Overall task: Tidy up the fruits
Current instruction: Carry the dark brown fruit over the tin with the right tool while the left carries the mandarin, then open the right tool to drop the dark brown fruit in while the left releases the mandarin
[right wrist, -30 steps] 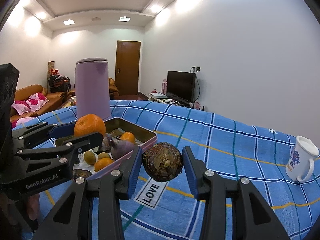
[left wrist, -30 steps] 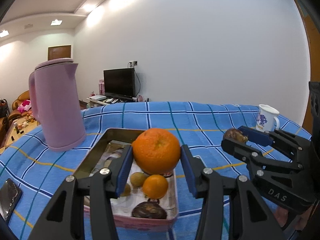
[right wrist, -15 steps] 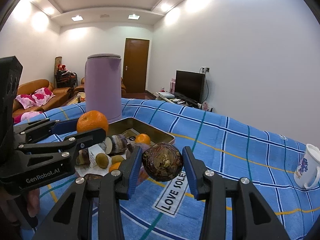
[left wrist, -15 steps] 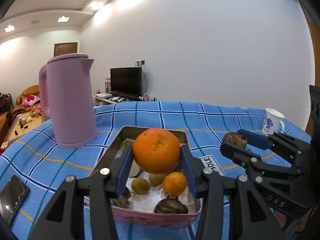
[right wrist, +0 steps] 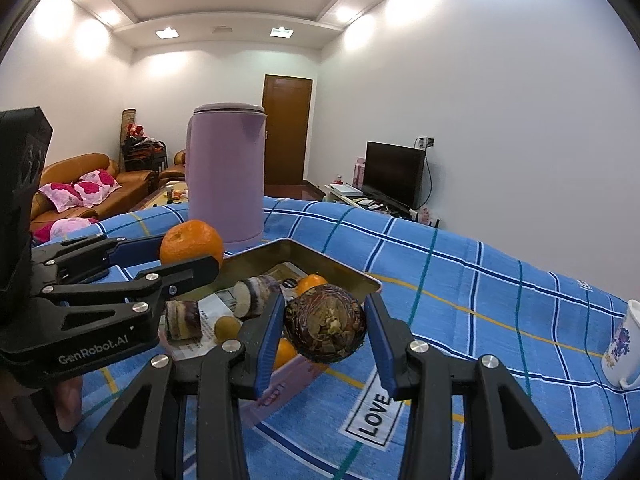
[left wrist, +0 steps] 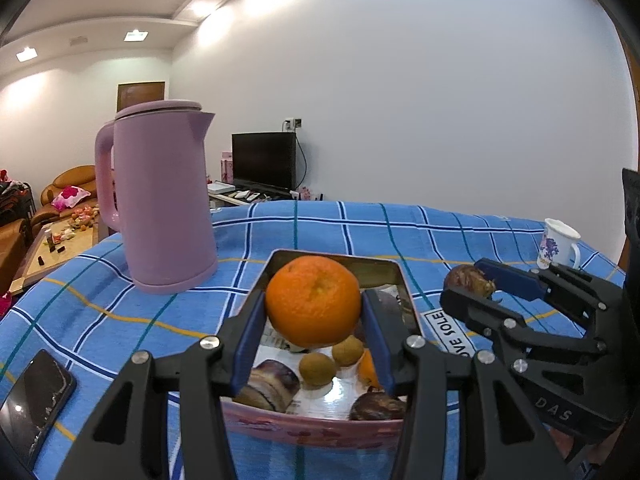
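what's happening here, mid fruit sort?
A person is working two hand-held grippers over a blue checked table. The left hand-held gripper is shut on a large orange, held above the tray. The right hand-held gripper is shut on a dark brown round fruit, beside the tray. In the tray lie a small orange, small brownish fruits and cut purple pieces. A pink kettle and a mug also stand on the table.

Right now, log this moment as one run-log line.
left gripper: shut on large orange, above tin tray | right gripper: shut on dark brown round fruit, beside tray | kettle, mug: untouched
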